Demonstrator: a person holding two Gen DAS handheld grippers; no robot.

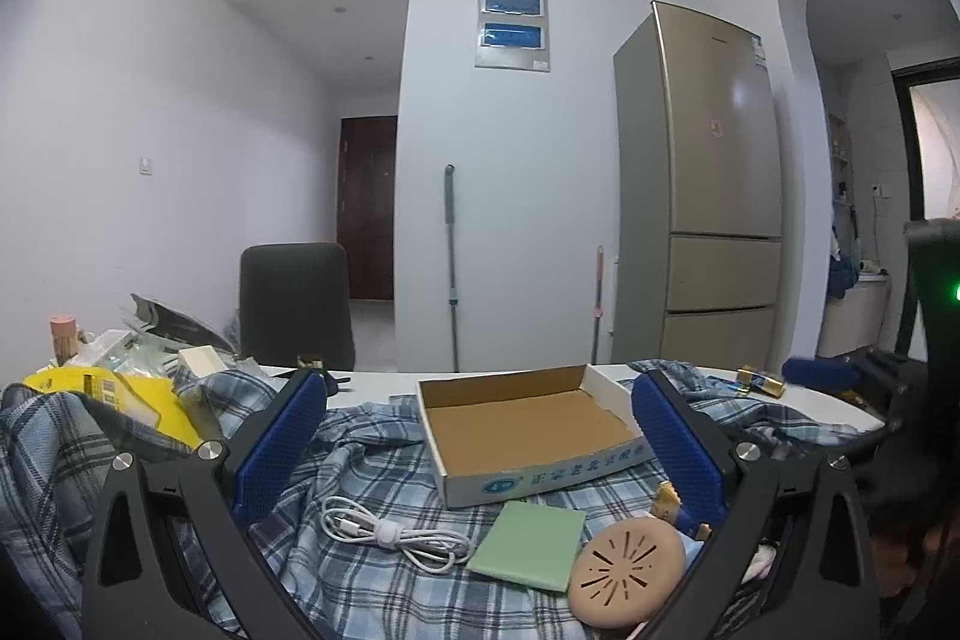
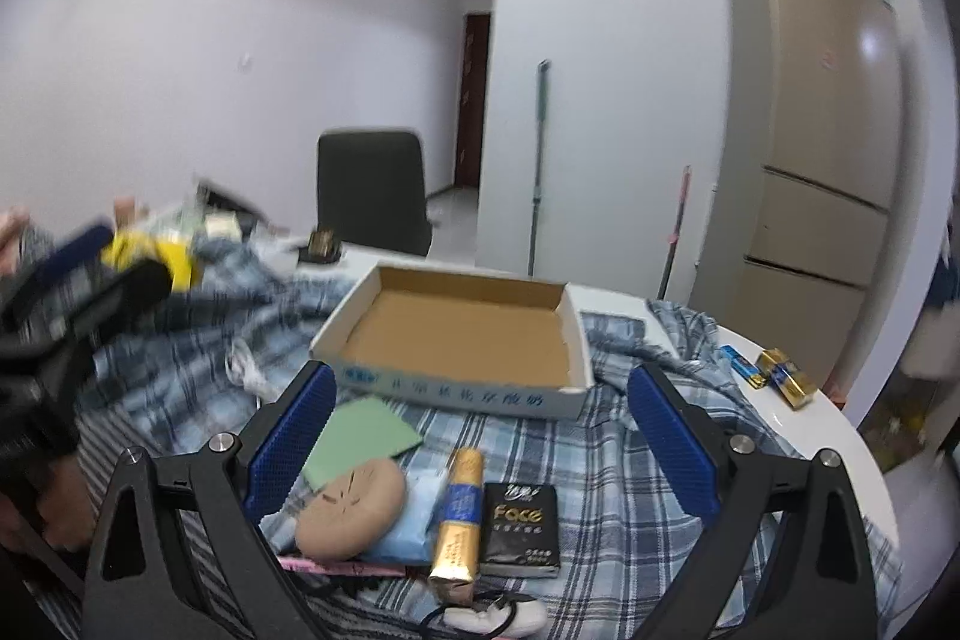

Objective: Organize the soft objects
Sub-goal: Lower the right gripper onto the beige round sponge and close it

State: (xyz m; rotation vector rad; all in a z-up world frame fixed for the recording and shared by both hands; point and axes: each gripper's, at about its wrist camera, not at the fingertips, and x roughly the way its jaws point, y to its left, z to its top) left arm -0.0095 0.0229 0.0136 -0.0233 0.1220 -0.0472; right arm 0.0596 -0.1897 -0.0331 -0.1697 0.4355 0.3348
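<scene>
A blue plaid shirt [image 1: 372, 466] lies spread over the table, also in the right wrist view [image 2: 606, 454]. An empty cardboard box [image 1: 528, 418] sits on it, also shown in the right wrist view [image 2: 468, 334]. My left gripper [image 1: 480, 436] is open and empty, above the shirt in front of the box. My right gripper [image 2: 480, 436] is open and empty over a green pad [image 2: 360, 436], a tan round disc [image 2: 351, 511], a gold tube [image 2: 459, 514] and a black tissue pack [image 2: 521, 526]. The left gripper shows blurred at the left of the right wrist view [image 2: 78, 274].
A white cable [image 1: 390, 535], green pad [image 1: 528, 544] and tan disc [image 1: 627, 568] lie near the left gripper. Yellow packaging [image 1: 120, 394] and clutter sit at the left. Batteries [image 2: 780, 376] lie near the table's right edge. A dark chair [image 1: 294, 304] stands behind the table.
</scene>
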